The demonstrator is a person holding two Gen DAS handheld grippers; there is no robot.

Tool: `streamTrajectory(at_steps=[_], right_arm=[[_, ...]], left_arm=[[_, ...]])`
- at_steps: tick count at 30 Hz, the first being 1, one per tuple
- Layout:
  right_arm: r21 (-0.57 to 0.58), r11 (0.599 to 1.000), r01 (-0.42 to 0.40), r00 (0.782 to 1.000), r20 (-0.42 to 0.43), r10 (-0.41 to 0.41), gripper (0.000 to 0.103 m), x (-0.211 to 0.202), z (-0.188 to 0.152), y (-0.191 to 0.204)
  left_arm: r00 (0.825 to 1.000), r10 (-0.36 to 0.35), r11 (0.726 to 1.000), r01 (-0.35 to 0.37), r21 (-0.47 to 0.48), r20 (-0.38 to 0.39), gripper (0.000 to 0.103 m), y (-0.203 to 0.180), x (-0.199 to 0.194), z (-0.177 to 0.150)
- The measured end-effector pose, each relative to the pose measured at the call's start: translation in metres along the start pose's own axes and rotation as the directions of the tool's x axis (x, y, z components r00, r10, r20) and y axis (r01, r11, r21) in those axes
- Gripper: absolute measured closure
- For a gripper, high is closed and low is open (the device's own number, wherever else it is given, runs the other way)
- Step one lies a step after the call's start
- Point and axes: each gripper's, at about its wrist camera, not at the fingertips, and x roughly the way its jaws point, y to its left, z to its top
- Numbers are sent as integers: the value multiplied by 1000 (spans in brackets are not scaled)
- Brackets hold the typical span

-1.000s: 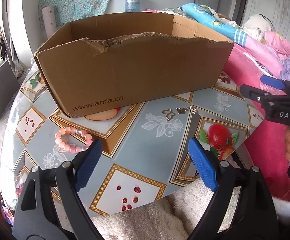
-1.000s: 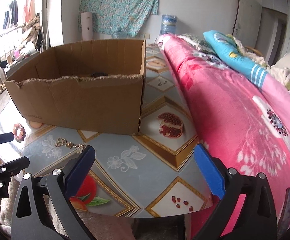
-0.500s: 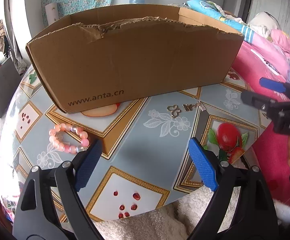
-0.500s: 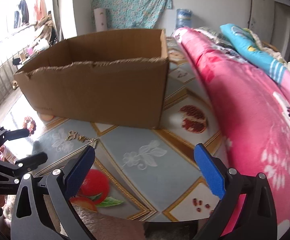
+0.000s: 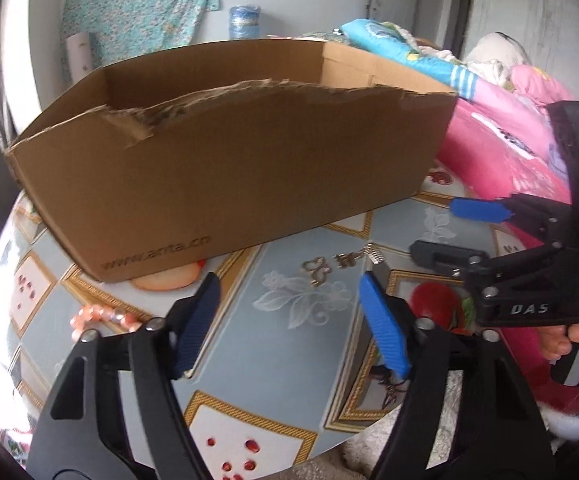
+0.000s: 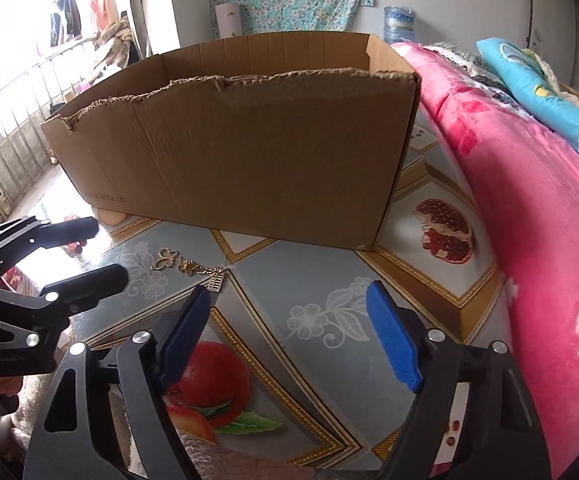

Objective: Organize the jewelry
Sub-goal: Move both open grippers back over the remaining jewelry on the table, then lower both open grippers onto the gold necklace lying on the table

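Note:
A gold chain with butterfly charms [image 5: 339, 262] lies on the patterned table in front of the cardboard box [image 5: 225, 168]; it also shows in the right wrist view [image 6: 189, 266]. A pink bead bracelet [image 5: 101, 318] lies to the left, partly hidden behind my left finger. My left gripper [image 5: 289, 312] is open and empty, just short of the chain. My right gripper [image 6: 289, 320] is open and empty, to the right of the chain; it also shows in the left wrist view [image 5: 445, 232]. The box [image 6: 241, 136] is open-topped.
The table [image 6: 321, 280] has a floral and fruit cloth. A pink quilt [image 6: 537, 208] lies along the right side. A fluffy white cover [image 5: 369, 432] hangs at the near table edge. A railing [image 6: 5, 128] is at the far left.
Both grippers have moved forward and inward toward the gold chain. Their jaws have narrowed somewhat but stay open. The bracelet is now partly behind my left finger.

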Motion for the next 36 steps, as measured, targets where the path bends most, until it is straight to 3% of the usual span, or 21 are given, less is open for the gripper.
streamTrajectory(at_steps=[5,11,16,20,36], right_arm=[[-21,1000,-20,1000,1,20,29,3,0,4],[-15,999,-33,999,7,33,29,5,0,4],[-14,999,-36,999,3,36,29,8,0,3],[-10,999,-39,999,5,39,29,10,1,0],[-4,999,-37,999,17,37,29,7,2,-2]], left_arm=[[999,-31,998,32,58,-31,63,-8,15,5],[997,-40,997,44,68,-69,67,-11,32,10],[996,14,988,-1,156,-84,70,-21,40,13],[996,18,989,-4,151,-90,83,-18,43,16],[997,-15,991,26,133,-81,89,-17,43,17]])
